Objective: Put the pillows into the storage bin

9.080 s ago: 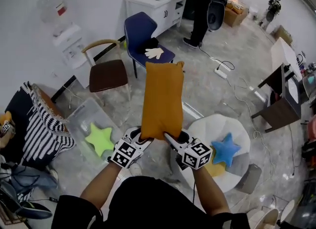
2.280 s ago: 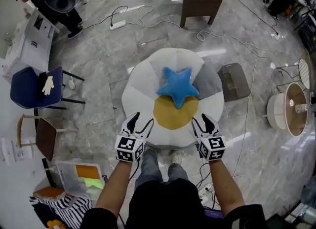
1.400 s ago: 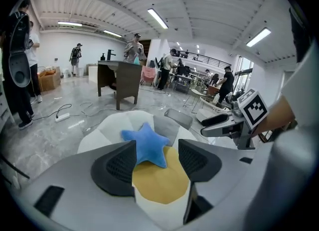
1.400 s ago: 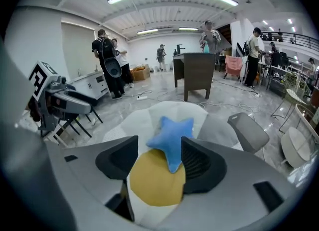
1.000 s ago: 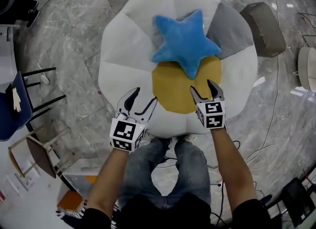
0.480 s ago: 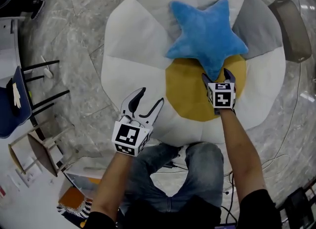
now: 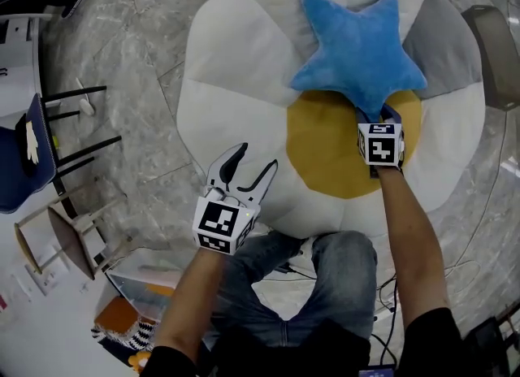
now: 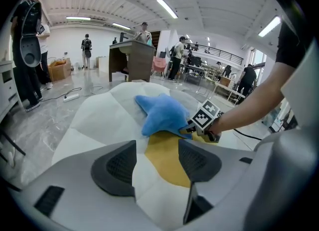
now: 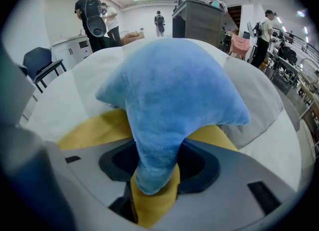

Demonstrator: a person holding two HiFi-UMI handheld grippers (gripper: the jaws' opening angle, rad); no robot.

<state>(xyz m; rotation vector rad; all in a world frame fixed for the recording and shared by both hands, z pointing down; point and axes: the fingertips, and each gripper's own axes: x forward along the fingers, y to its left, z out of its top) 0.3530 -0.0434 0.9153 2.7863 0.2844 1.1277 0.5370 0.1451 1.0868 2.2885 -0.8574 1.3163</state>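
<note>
One blue star pillow [image 7: 357, 46] on beanbag [image 7: 236, 83]

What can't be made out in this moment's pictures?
Storage bin: head view, mostly behind the left forearm; contents unclear.
Yellow patch: pillow or cushion panel, undecidable; blue star pillow covers its upper edge.
Brown object: head view, cut off by the right edge.

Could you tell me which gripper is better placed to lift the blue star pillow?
The right gripper: its jaws have just been closing on a point of the blue star pillow. The left gripper hangs open and empty over the white pouf, away from the pillow.
</note>
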